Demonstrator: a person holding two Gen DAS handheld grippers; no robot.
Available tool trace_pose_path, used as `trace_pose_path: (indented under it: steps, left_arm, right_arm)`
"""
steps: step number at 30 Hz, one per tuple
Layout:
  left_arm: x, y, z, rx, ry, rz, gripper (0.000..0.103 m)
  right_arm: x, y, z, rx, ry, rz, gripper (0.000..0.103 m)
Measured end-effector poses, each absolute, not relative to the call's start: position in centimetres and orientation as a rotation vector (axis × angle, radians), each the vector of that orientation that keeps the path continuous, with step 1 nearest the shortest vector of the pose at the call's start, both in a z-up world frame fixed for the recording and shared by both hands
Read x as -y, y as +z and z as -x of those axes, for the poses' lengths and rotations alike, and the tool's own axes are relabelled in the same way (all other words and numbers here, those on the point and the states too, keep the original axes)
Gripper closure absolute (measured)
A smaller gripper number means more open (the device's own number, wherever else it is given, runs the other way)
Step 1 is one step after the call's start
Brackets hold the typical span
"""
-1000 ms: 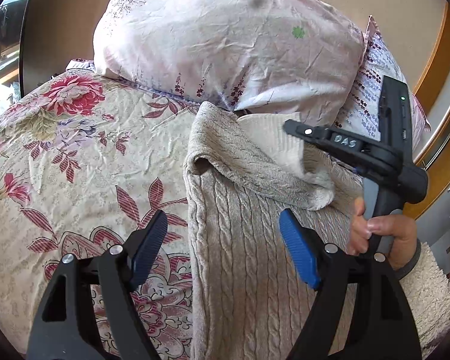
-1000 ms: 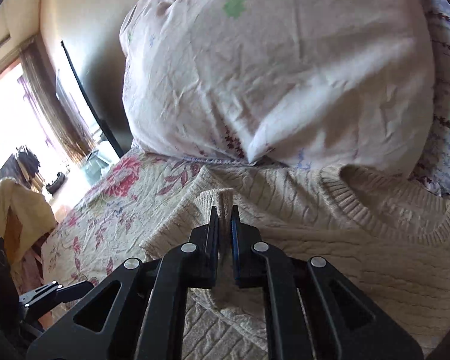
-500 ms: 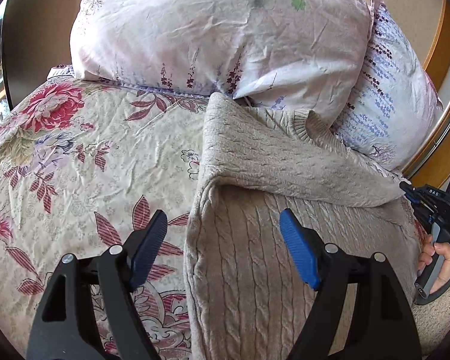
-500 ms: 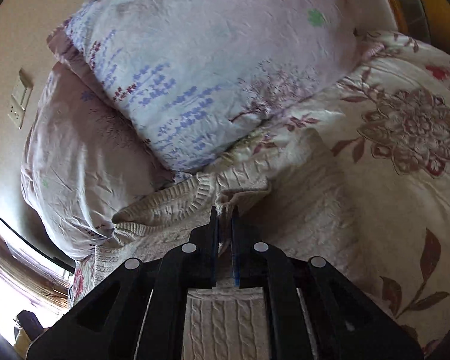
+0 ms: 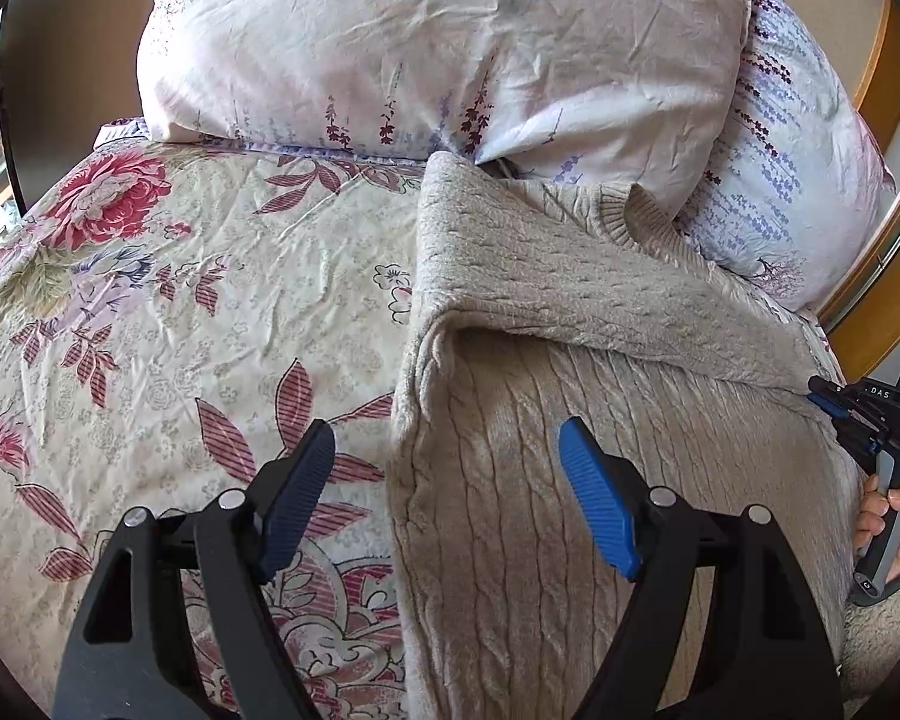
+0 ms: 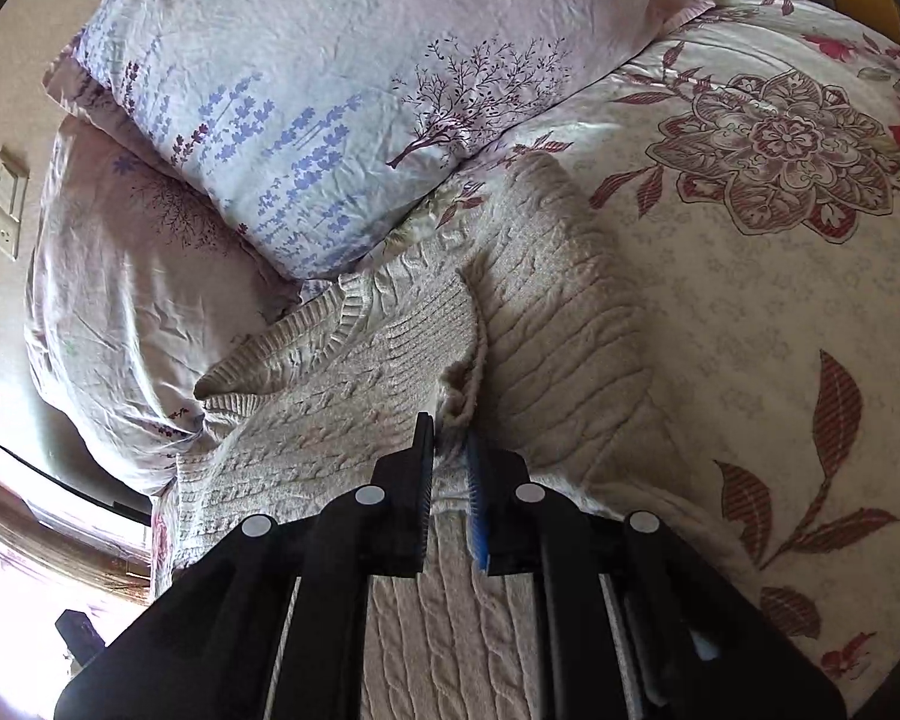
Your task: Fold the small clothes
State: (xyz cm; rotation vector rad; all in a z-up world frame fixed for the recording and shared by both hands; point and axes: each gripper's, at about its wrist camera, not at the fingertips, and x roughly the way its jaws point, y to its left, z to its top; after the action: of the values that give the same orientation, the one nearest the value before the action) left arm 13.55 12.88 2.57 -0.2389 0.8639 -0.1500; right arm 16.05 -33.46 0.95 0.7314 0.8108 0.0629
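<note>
step: sleeve fold | right gripper (image 6: 450, 450) loosening on sweater (image 5: 570, 540) cuff | left gripper (image 5: 447, 498) open, idle | advice: lay cuff flat

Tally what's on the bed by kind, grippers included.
Pillows: 2, pink and lavender-print
Sweater: 1
Floral bedspread: 1
Grippers: 2, left gripper and right gripper
Total: 6
</note>
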Motion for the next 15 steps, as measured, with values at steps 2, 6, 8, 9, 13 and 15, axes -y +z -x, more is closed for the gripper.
trace_pose_path:
  steps: [2,6,8,9,13,15]
  left_arm:
    - [-13.0,2.9,-12.4,-0.856,-0.181,0.237,0.026]
    - [-13.6,3.6,-9.4,-0.841,-0.236,0.232,0.026]
    - [-13.9,3.8,-7.8,-0.838,-0.267,0.241,0.026]
    - [-14.0,3.8,-7.0,-0.84,-0.281,0.249,0.027]
    - [-14.2,3.1,-4.5,-0.87,-0.34,0.286,0.045]
    - [-14.0,2.4,-3.2,-0.892,-0.371,0.309,0.053]
  right_arm:
    - [34.0,1.6,-14.8,-0.818,0.083,-0.702,0.071]
    - [36.2,4.0,-11.1,-0.797,0.086,-0.611,0.037]
    - [37.8,4.9,-9.0,-0.793,0.075,-0.572,0.037]
    - [38.8,5.1,-8.0,-0.799,0.065,-0.566,0.038]
    - [41.6,4.2,-4.2,-0.851,0.061,-0.59,0.045]
    - [41.7,3.1,-2.5,-0.884,0.089,-0.616,0.055]
